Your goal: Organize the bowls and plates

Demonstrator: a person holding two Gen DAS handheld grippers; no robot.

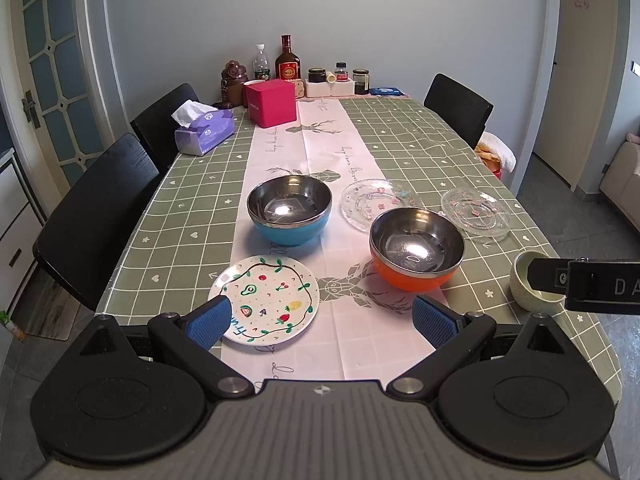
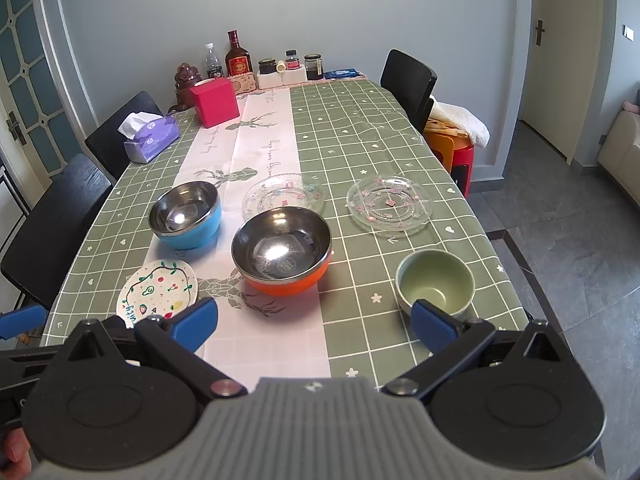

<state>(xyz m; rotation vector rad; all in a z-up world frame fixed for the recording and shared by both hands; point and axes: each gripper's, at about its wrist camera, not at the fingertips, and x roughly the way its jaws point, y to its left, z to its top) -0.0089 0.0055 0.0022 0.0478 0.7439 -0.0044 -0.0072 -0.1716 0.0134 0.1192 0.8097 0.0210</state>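
Bowls and plates sit apart on the table [image 2: 400, 128]. Both claws, left [image 1: 320, 320] and right [image 2: 316, 324], are wide apart and hold nothing. I think the green bowl [image 2: 435, 282] by the right claw comes first: pinch its rim gently, lift straight up.

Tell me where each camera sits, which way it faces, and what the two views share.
Left wrist: on the left tool, low at the table's near edge, facing the far wall; own blue fingers show, and the right tool.
Right wrist: on the right tool, further right, facing the same way; a fingertip shows.
Shared: orange bowl, blue bowl, fruit plate, green bowl.
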